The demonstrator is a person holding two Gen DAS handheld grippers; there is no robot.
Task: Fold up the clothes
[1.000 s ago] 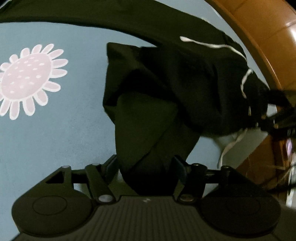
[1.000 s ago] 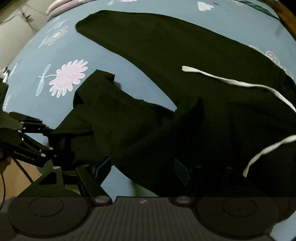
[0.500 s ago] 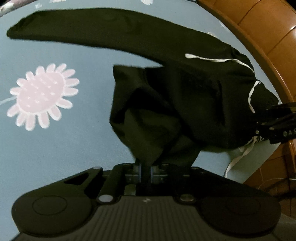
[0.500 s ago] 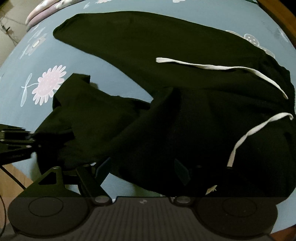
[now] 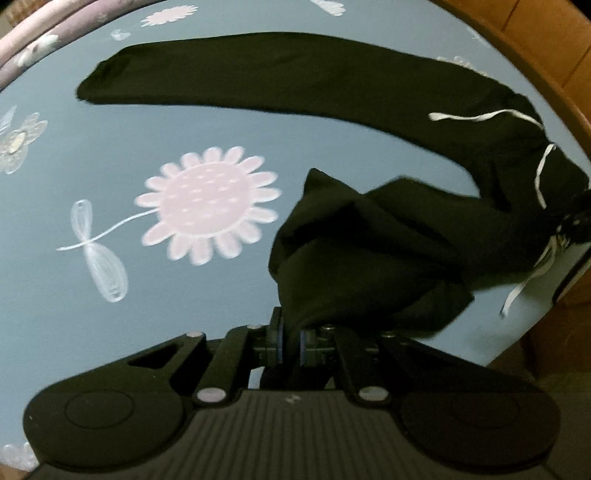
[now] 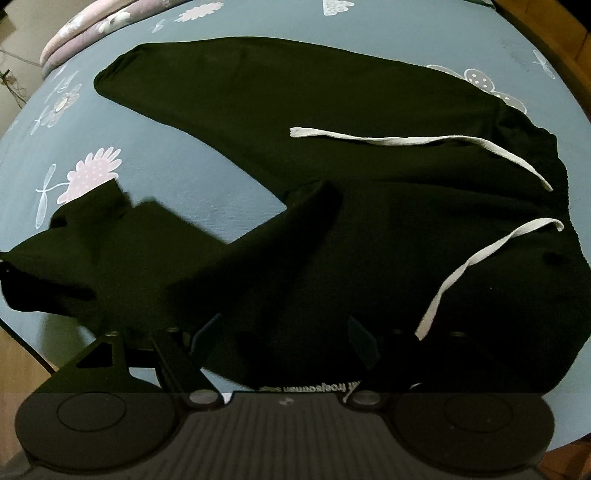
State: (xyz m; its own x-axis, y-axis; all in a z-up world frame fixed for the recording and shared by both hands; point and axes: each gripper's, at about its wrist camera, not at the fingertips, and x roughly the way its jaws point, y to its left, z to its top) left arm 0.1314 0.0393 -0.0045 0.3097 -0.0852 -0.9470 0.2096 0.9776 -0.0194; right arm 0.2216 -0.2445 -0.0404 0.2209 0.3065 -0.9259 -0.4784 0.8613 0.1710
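Trousers (image 6: 332,110), black, soft, limp: lay on bed (image 5: 110,295). Your left claw (image 5: 290,341) pinched one leg end; right claw (image 6: 284,332) stood wide at waistband. Best held by hems.

- Black trousers (image 6: 332,155): one pair, two legs; far leg flat, near leg bunched at left.
- White drawstring ends (image 6: 424,140): two, on the waist at right.
- Grippers: two; left gripper (image 5: 290,341), right gripper (image 6: 288,332).
- Blue bedsheet (image 5: 92,295): one.
- Pink flower prints (image 5: 208,205): one whole bloom near left; further pale blooms at the far edge, number unclear.
- Pillows (image 6: 85,26): one at far left, perhaps more.
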